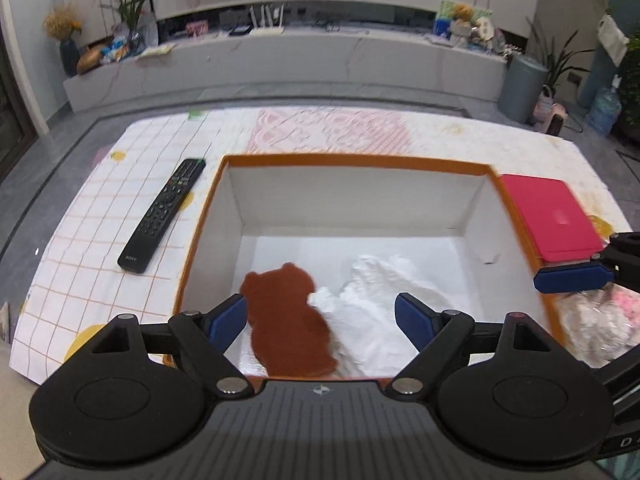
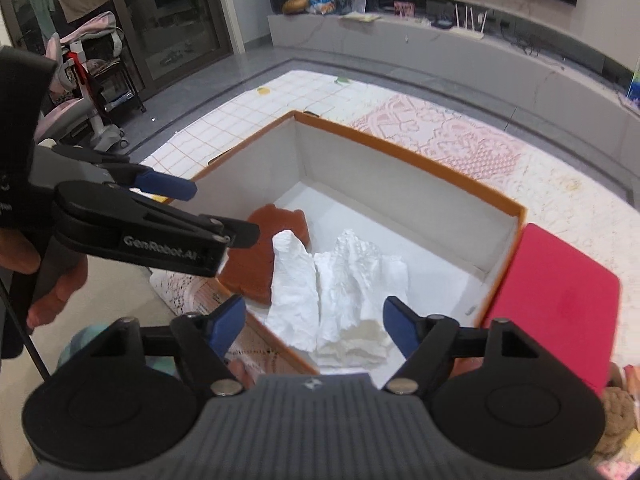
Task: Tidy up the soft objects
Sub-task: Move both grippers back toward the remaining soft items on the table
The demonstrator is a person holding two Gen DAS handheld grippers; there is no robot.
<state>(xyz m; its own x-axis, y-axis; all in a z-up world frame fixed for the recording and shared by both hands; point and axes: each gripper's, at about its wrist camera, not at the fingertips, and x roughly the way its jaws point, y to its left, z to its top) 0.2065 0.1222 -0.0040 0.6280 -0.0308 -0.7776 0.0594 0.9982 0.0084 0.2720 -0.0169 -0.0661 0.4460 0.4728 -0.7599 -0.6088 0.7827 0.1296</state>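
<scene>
Orange-rimmed box on the table, white inside, serving as landmark. Inside the box, near corner: brown bear, flat on the floor, touching white cloth crumpled just beside it toward the box's middle. Above the box's near edge: left gripper, spread wide, nothing between the pads, bear and cloth below the gap. Over the box's near side, too: right gripper, spread, pinching nothing, cloth under the gap. Beside the box, touching its wall: red case. On the other side of the box, apart from it: remote.
</scene>
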